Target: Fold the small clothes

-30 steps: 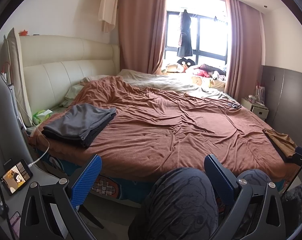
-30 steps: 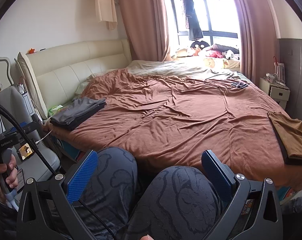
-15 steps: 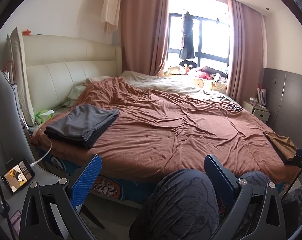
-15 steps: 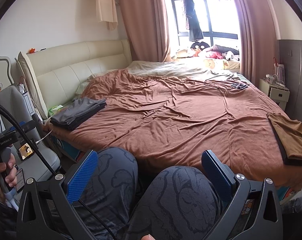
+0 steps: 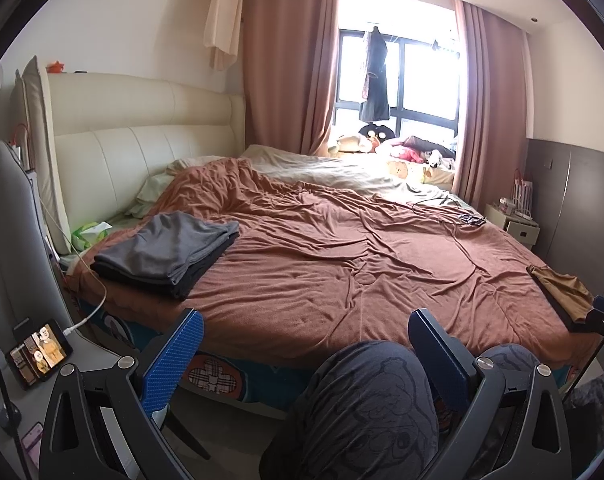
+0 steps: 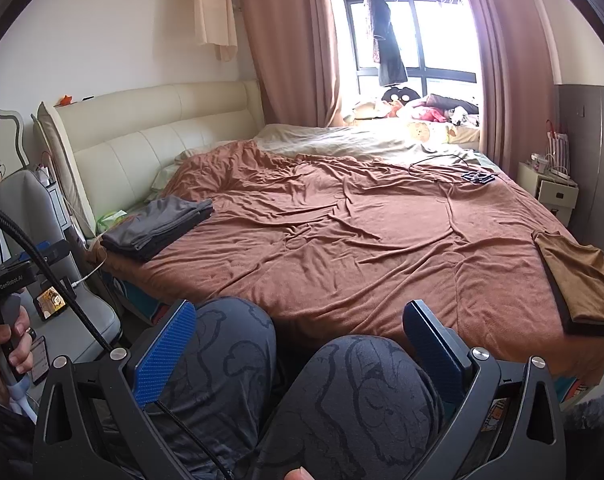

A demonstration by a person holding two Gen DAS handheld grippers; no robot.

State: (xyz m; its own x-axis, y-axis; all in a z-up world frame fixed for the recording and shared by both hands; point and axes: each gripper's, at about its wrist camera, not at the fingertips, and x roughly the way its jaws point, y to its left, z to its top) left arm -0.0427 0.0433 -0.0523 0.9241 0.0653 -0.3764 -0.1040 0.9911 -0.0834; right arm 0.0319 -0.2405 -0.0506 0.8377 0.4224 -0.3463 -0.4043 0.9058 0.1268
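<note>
From the left wrist view the left gripper (image 5: 306, 344) hung wide open and empty above the person's knee (image 5: 366, 396), the folded grey clothes (image 5: 169, 250) well apart on the bed (image 5: 342, 264), while from the right wrist view the right gripper (image 6: 299, 338) gaped empty too, the tan garment (image 6: 578, 280) lying so near the edge that a careless tug, I judged, could drag it off.

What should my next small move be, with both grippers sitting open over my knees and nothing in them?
Probably reach the right gripper toward the brown garment at the bed's near right corner. Both it and the left gripper are open and empty, above the knees, short of the bed. The grey stack at the left already looks folded, while the brown piece lies flatter on a dark one, perhaps unfinished.
</note>
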